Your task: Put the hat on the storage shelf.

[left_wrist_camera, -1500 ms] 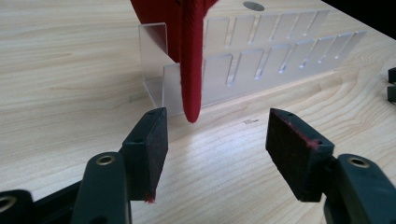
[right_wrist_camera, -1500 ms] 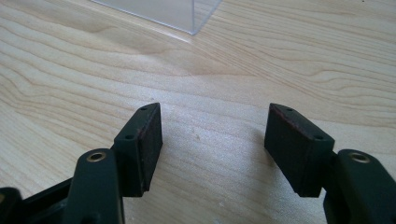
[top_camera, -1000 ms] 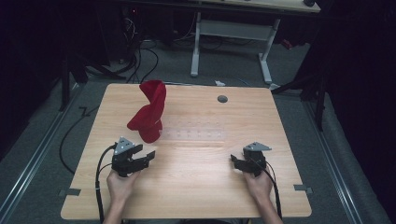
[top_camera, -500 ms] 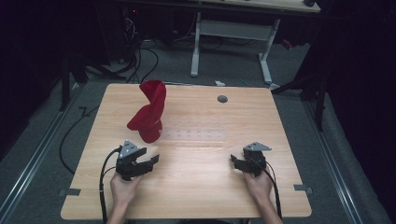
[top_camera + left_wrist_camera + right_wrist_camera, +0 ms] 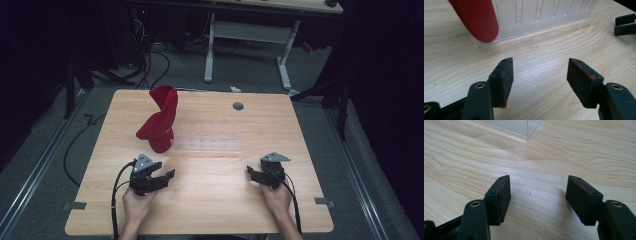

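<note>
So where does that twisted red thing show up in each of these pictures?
High view: the red twisted object stands upright left of centre on the table, at the left end of the clear slotted rack.
Left gripper view: its rounded red base is at top left, in front of the rack.
Right gripper view: I can't find it; a clear corner at the top.
Shared landmark: the rack.

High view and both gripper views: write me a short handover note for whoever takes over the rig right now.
Left gripper: open, empty, low over the table near the front edge, aimed toward the red twisted piece.
Right gripper: open, empty, at the front right.
Red twisted piece: stands upright at the left end of the clear slotted rack, which lies across the middle of the table.
Done: nothing gripped yet.
Left: probably close in on the red piece with the left gripper and grasp it.
</note>
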Demonstrator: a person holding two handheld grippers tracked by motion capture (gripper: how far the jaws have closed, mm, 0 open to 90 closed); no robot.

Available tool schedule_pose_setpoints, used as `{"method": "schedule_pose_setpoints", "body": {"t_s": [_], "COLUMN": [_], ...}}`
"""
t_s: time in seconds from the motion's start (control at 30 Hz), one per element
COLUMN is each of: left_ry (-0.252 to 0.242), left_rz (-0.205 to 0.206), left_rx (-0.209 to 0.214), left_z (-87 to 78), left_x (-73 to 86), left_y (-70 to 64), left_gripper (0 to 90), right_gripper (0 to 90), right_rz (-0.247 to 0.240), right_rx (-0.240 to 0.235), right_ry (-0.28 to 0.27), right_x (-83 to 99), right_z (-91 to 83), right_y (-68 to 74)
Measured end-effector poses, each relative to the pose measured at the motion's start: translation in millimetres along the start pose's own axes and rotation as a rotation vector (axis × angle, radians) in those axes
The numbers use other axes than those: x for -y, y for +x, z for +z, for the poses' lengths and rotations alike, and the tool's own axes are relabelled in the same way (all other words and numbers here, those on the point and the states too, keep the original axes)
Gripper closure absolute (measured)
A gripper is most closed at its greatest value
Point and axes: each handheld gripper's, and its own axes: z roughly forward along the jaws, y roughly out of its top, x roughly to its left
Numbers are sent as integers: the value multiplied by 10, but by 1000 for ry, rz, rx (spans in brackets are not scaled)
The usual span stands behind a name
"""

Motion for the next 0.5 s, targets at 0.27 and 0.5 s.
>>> {"method": "schedule_pose_setpoints", "body": {"t_s": [0.27, 0.5], "left_ry": [22, 40], "left_rz": [10, 33], "left_rx": [-14, -33], "left_z": [59, 128], "left_x": [84, 157], "left_y": [14, 32], "left_gripper": [381, 375], "right_gripper": [368, 368], "right_rz": [0, 0], "right_rx": [0, 1], "right_ry": [0, 1], "right_x": [0, 1], "right_z": [-1, -1], "right_y": [0, 0]}}
